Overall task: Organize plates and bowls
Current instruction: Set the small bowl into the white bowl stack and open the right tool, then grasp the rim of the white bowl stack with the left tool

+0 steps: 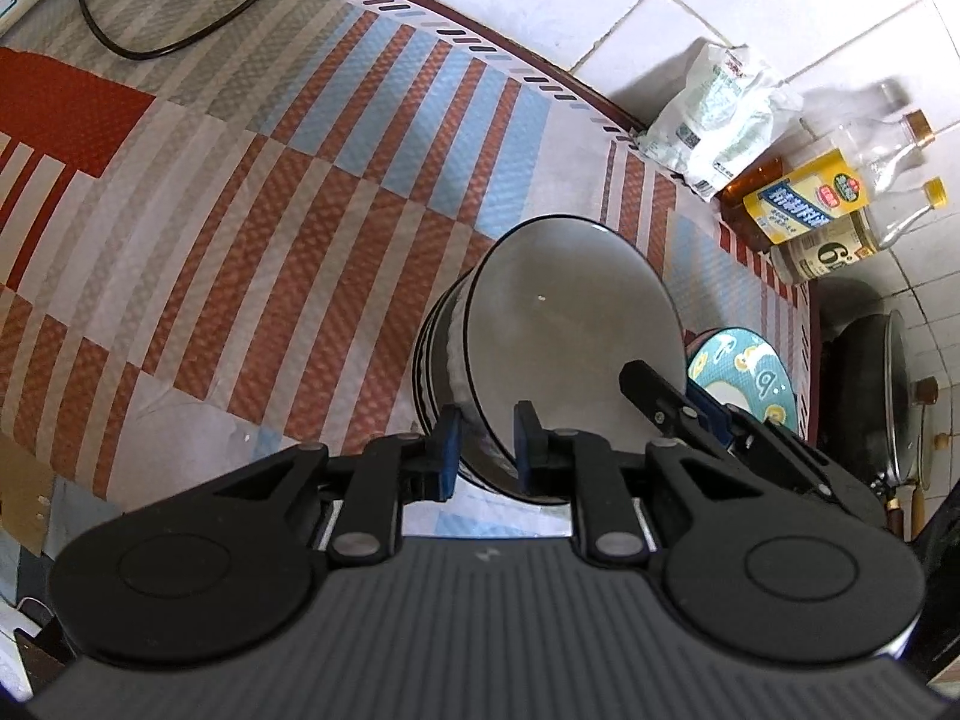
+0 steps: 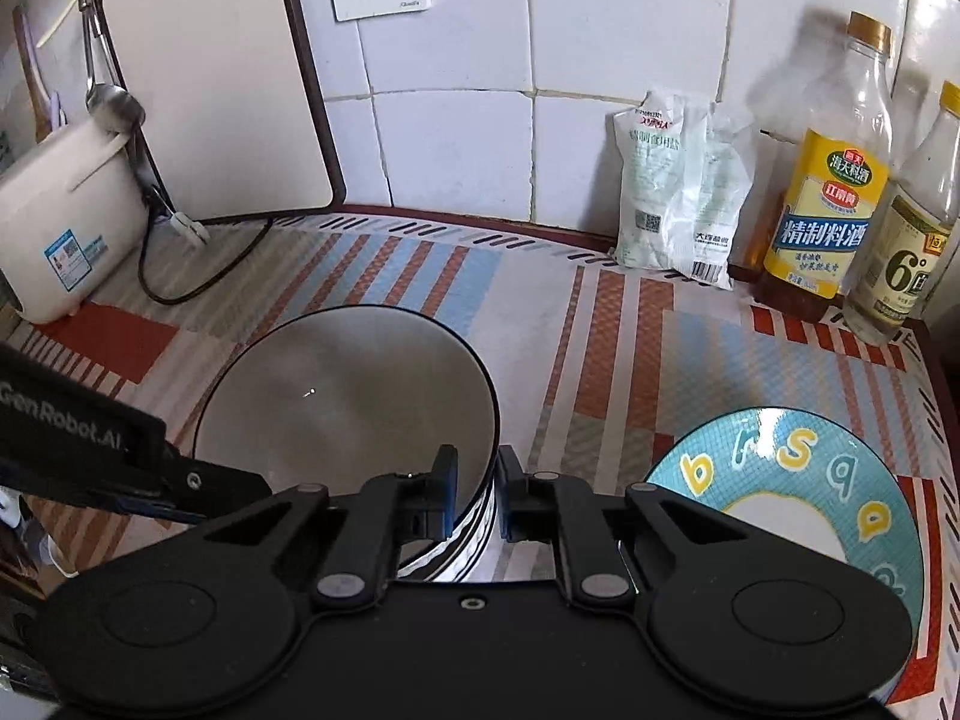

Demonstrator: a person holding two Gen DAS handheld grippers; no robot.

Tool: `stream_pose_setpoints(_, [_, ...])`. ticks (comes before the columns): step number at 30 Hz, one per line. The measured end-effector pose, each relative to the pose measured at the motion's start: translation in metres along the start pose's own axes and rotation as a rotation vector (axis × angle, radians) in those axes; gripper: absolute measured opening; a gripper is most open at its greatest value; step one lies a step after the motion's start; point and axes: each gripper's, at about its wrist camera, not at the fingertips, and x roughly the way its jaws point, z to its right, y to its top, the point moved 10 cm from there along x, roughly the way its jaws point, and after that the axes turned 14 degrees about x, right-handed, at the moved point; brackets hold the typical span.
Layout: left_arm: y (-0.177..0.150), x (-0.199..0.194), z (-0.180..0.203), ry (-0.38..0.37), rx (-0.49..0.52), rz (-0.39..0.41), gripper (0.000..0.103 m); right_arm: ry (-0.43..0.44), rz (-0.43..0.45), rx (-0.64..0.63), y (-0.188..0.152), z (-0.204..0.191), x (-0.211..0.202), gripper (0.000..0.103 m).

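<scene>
A grey bowl [image 1: 570, 324] with a dark rim sits tilted on top of a stack of striped bowls [image 1: 429, 354] on the striped mat. My left gripper [image 1: 487, 450] is shut on the near rim of the grey bowl, one pad outside the wall and one inside. My right gripper [image 2: 477, 492] is shut on the rim of the same grey bowl [image 2: 348, 402]; it shows in the left wrist view as the right gripper [image 1: 654, 390] at the bowl's right side. The left gripper [image 2: 198, 480] reaches the bowl's left rim. A teal plate [image 2: 798, 480] with yellow letters lies to the right.
A salt bag [image 2: 678, 192] and two bottles [image 2: 828, 192] stand against the tiled wall at the back right. A white rice cooker [image 2: 66, 228] with a black cord [image 2: 180, 282] and a cutting board [image 2: 222, 78] are at the back left. A dark pan [image 1: 864, 396] sits past the mat's right edge.
</scene>
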Motion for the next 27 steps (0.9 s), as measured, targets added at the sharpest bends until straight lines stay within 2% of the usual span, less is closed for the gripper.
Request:
stream_pose_setpoints(1, [0.000,-0.001,0.000,0.017,0.006,-0.006,0.026,-0.002,0.002,-0.003,0.000,0.000,0.000,0.017])
stream_pose_setpoints(2, [0.000,-0.002,0.000,0.028,0.017,-0.006,0.029,-0.003,0.000,-0.006,-0.001,0.001,0.001,0.016])
stream_pose_setpoints(9, [0.005,-0.017,0.001,0.047,0.064,0.031,0.029,0.027,-0.008,0.064,-0.002,0.005,0.000,0.013])
stream_pose_setpoints(11, [0.007,-0.023,-0.002,0.058,0.086,0.066,0.029,0.062,0.021,0.083,-0.001,0.004,-0.010,0.016])
stream_pose_setpoints(13, [0.008,-0.030,-0.003,0.034,0.104,0.119,0.029,0.120,0.066,0.083,-0.003,0.001,-0.025,0.019])
stream_pose_setpoints(14, [0.007,-0.034,-0.004,0.012,0.117,0.148,0.029,0.143,0.085,0.080,-0.005,0.001,-0.032,0.022])
stream_pose_setpoints(15, [0.005,-0.035,-0.006,0.002,0.126,0.163,0.029,0.162,0.098,0.077,-0.008,0.001,-0.039,0.032])
stream_pose_setpoints(17, [0.000,-0.038,-0.008,-0.015,0.154,0.188,0.029,0.188,0.123,0.069,-0.016,0.002,-0.051,0.043])
stream_pose_setpoints(19, [-0.006,-0.040,-0.007,-0.035,0.191,0.208,0.029,0.191,0.126,0.040,-0.027,0.003,-0.058,0.045])
stream_pose_setpoints(22, [-0.015,-0.042,-0.006,-0.050,0.254,0.242,0.035,0.190,0.130,0.009,-0.042,0.004,-0.066,0.055])
stream_pose_setpoints(24, [-0.020,-0.042,-0.007,-0.056,0.293,0.261,0.039,0.198,0.137,0.002,-0.053,0.003,-0.071,0.066])
stream_pose_setpoints(27, [-0.026,-0.042,-0.007,-0.077,0.328,0.296,0.043,0.192,0.140,-0.018,-0.068,0.001,-0.068,0.071])
